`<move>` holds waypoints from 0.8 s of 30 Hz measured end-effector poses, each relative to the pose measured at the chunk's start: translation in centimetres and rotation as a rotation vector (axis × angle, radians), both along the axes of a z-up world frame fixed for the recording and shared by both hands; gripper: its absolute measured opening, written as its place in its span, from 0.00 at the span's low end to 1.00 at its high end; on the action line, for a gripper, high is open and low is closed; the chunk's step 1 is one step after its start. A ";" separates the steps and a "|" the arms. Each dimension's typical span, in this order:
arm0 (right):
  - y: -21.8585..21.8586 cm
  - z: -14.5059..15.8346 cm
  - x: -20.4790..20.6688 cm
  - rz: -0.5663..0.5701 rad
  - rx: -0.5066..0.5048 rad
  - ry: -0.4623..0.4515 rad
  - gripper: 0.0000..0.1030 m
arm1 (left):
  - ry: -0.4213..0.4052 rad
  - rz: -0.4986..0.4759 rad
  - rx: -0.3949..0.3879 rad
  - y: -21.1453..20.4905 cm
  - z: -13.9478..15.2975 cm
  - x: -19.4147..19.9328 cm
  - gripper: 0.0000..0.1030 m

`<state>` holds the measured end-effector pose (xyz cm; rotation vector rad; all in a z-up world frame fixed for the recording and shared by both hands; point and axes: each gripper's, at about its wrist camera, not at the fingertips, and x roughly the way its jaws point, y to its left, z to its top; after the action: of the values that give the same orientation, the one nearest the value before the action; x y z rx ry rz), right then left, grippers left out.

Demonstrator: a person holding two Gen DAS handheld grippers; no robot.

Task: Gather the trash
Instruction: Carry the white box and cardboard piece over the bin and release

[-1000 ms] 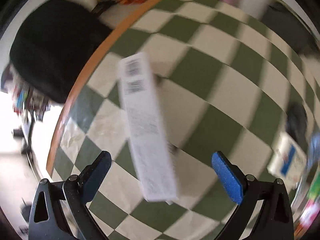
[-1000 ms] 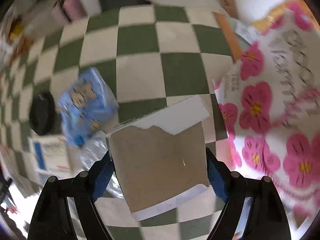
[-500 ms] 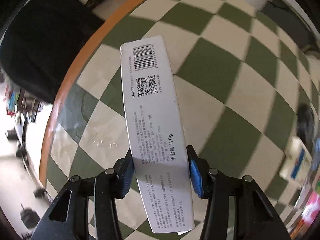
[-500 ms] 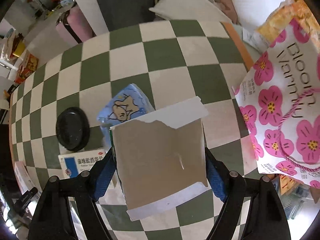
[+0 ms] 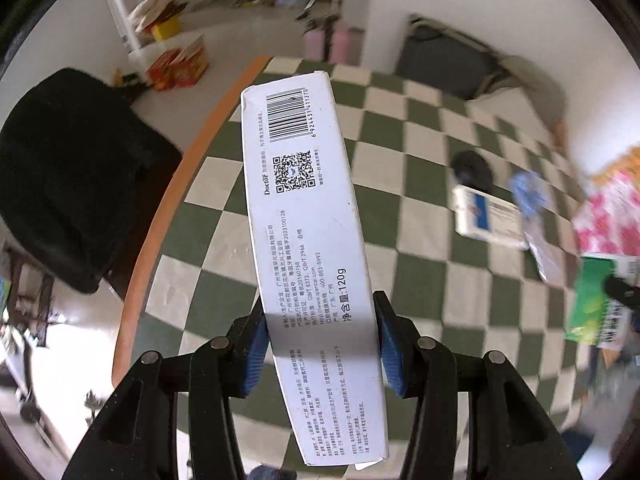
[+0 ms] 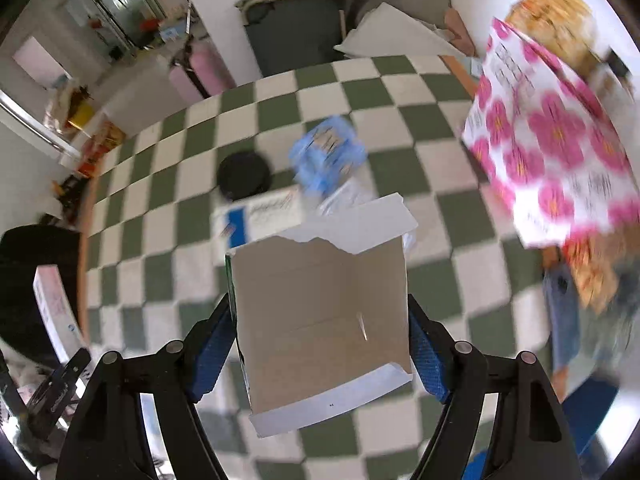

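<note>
The left claw (image 5: 320, 346) pinches a long white toothpaste box (image 5: 308, 240) near its lower end; it could lever loose. The right claw (image 6: 320, 344) pinches a torn open carton (image 6: 320, 320). Both hang above the checked worktop (image 5: 420, 280), where a black lid (image 6: 244, 174), blue packet (image 6: 326, 154) and white-blue box (image 6: 260, 216) lie before the flowered bag (image 6: 552, 148) at the right edge.

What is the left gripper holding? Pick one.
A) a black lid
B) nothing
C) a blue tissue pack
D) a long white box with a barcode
D: the left gripper is shut on the long white box, its blue pads pressed on both sides; the barcode shows near the far end.
</note>
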<state>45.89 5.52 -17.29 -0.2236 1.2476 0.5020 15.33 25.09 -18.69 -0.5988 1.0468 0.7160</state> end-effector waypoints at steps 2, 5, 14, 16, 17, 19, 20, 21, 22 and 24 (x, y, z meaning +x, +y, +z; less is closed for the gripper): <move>-1.1 0.2 -4.4 -0.013 0.028 0.006 0.78 | -0.035 -0.044 0.001 -1.2 0.5 -2.1 0.43; -2.9 0.0 -10.6 -0.042 0.065 0.022 0.78 | -0.075 -0.119 -0.029 -3.7 0.7 -5.5 0.43; -13.3 -5.6 -30.4 -0.130 0.103 0.220 0.78 | 0.016 -0.291 -0.274 -12.4 -4.8 -16.3 0.43; -15.7 -8.2 -33.8 -0.145 0.082 0.281 0.78 | 0.063 -0.319 -0.324 -14.8 -7.2 -18.0 0.43; -16.7 -9.7 -35.1 -0.153 0.063 0.300 0.78 | 0.085 -0.327 -0.344 -15.8 -8.5 -18.7 0.43; -18.6 -12.7 -36.9 -0.179 0.038 0.345 0.78 | 0.133 -0.342 -0.379 -17.5 -11.3 -19.2 0.44; -19.5 -14.6 -37.6 -0.191 0.024 0.376 0.78 | 0.159 -0.340 -0.410 -18.4 -13.5 -19.4 0.44; -20.6 -16.9 -38.2 -0.212 0.013 0.410 0.78 | 0.177 -0.336 -0.433 -18.8 -15.3 -19.4 0.44; -21.2 -18.9 -38.6 -0.220 0.005 0.435 0.78 | 0.192 -0.333 -0.456 -19.1 -17.3 -19.1 0.44; -22.4 -23.3 -39.2 -0.233 -0.022 0.471 0.78 | 0.216 -0.301 -0.498 -19.3 -22.2 -18.5 0.44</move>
<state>6.73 -16.88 -40.57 0.0279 1.7142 0.3473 -3.14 5.77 -40.87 -0.7768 1.4976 0.2533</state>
